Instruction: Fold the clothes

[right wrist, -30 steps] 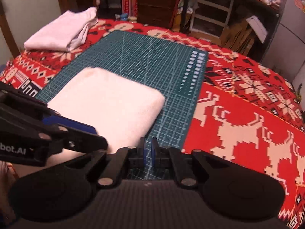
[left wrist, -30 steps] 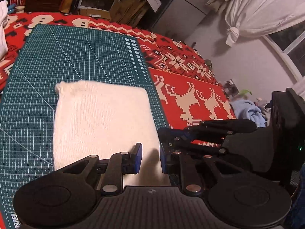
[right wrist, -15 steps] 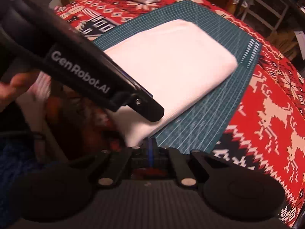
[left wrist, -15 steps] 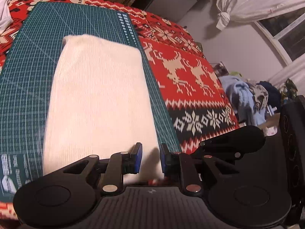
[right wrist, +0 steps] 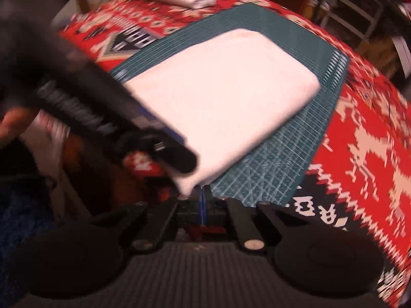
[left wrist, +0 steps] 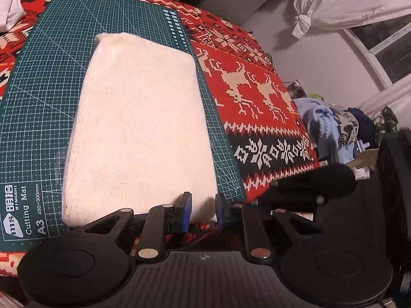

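Both grippers withdrawn off mat | left gripper parted | right gripper pinched

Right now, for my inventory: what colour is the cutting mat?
Dark green cutting mat with a white grid; left wrist view.

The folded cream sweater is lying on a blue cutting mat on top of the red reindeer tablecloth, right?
Nearly. The cutting mat is dark green, not blue; the left wrist view shows it clearly. The folded cream sweater does lie on it, over the red reindeer tablecloth.
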`<act>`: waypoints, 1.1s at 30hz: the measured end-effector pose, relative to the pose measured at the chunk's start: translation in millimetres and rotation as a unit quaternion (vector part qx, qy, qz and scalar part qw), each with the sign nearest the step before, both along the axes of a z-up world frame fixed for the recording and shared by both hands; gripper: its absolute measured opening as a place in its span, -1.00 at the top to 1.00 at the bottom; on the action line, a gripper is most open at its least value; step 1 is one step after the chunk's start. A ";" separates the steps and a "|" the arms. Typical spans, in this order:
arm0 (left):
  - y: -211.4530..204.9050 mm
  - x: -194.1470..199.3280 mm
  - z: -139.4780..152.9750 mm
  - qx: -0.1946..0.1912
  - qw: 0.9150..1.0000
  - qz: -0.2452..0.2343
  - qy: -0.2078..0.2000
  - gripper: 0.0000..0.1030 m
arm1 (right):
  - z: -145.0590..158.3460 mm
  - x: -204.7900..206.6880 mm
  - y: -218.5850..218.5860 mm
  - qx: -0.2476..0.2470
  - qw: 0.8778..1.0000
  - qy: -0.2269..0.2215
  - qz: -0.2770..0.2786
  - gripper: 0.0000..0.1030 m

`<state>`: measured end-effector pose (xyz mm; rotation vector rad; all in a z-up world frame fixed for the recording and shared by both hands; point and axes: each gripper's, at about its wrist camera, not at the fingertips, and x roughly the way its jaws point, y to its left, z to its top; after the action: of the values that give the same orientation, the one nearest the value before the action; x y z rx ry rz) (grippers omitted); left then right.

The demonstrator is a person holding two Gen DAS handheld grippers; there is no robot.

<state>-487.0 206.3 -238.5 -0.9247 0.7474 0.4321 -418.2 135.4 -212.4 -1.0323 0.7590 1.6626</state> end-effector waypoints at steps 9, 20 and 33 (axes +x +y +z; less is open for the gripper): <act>5.4 -21.2 14.3 -0.023 0.998 0.013 -0.051 0.65 | 10.6 -6.3 -23.0 -0.002 1.000 0.015 -0.017 0.77; 59.1 -106.0 33.0 -0.013 0.983 0.163 -0.081 0.54 | -5.5 -11.1 -24.4 0.046 0.991 0.048 -0.120 0.67; 60.1 -92.3 11.6 -0.035 0.982 0.149 -0.110 0.44 | -10.0 16.9 -25.7 0.079 0.987 0.029 -0.138 0.82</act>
<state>-579.3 266.4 -226.9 -1.1364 0.4262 0.5577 -401.3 109.6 -222.4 -0.7353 0.7583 1.4905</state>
